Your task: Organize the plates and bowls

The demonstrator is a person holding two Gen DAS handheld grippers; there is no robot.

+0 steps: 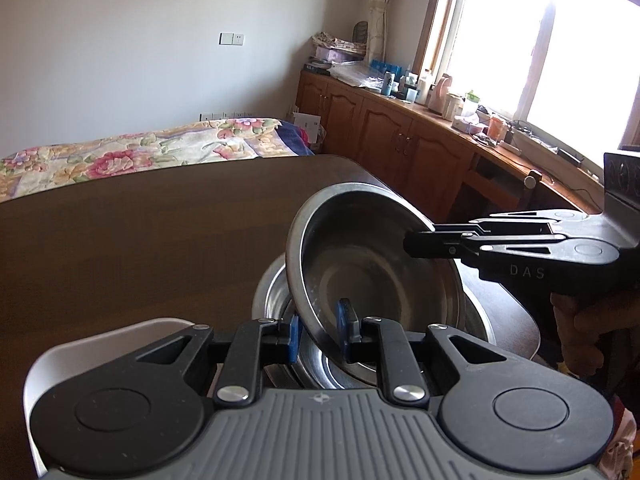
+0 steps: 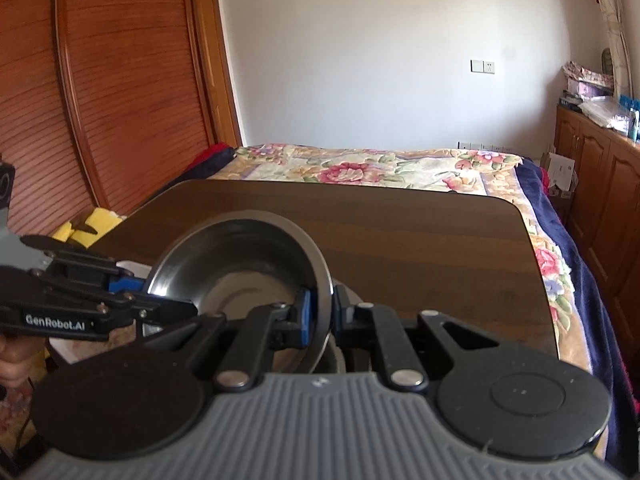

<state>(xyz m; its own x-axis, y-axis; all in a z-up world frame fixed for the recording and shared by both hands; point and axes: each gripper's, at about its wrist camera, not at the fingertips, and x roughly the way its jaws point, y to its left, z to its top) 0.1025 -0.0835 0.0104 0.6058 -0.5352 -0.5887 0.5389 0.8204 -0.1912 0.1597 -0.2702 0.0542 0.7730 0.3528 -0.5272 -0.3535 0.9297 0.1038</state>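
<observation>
Both my left gripper point(image 1: 318, 330) and right gripper point(image 2: 322, 312) clamp the tilted steel bowl point(image 1: 360, 264) over the bowl stack point(image 1: 276, 292); next, lower it level to nest.

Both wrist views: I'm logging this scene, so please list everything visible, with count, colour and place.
Bowl: one, steel, tilted, rim between both grippers' fingers.
Nested bowls: at least one, steel, on table beneath it.
Tray: one, white, table's near left.
Table: one, dark brown.
Bed: one, floral cover, beyond table.
Cabinets: brown, cluttered top, under window.
Wardrobe: brown, louvred, far left.
Left gripper: black, blue pads, shut on bowl's near rim.
Right gripper: same, shut on opposite rim.
</observation>
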